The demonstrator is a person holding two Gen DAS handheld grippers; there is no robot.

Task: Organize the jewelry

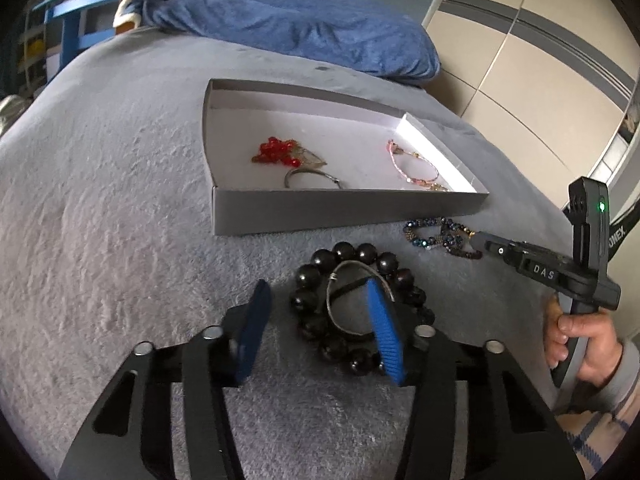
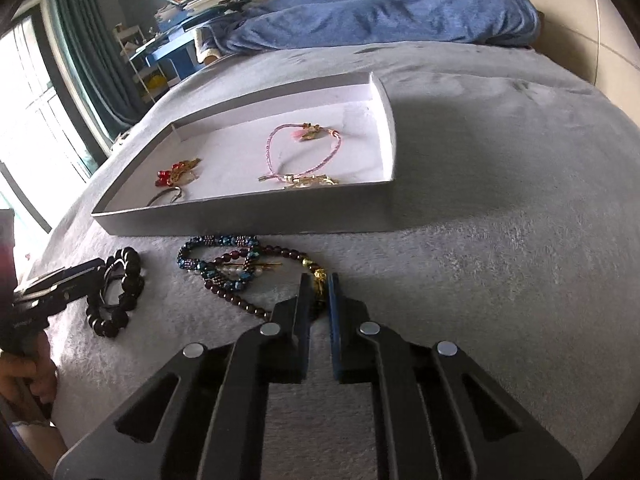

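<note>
**Two pieces being gripped, tray waiting above**

Lying on the grey bed cover (image 1: 120, 208), just below the near wall of the shallow grey tray (image 1: 320, 212): the loose pieces not yet sorted. Already inside the tray (image 2: 248, 224), spread well apart, probably so that nothing tangles: a red bead cluster (image 1: 276, 151) at the left, a metal ring (image 1: 310, 180) just beneath it, and a pink cord bracelet (image 2: 296, 152) at the right.

In the lower centre of the left wrist view, the left hand-held gripper (image 1: 320, 312) half open, straddling one side of the black bead bracelet (image 1: 352, 308). One blue pad outside the beaded loop on the left, the other inside it, over the thin wire bangle (image 1: 360, 270) resting across the beads. Pads not yet pressing; placed so as to pinch one arc of beads rather than span the whole loop.

In the lower centre of the right wrist view, the right hand-held gripper (image 2: 320, 284) closed nearly to touching, clamped on the gold end of the dark beaded necklace (image 2: 240, 268), which lies coiled beside the blue beaded strand (image 2: 212, 248). Held at the end, likely so the strand trails free when lifted toward the tray's bare middle.
</note>
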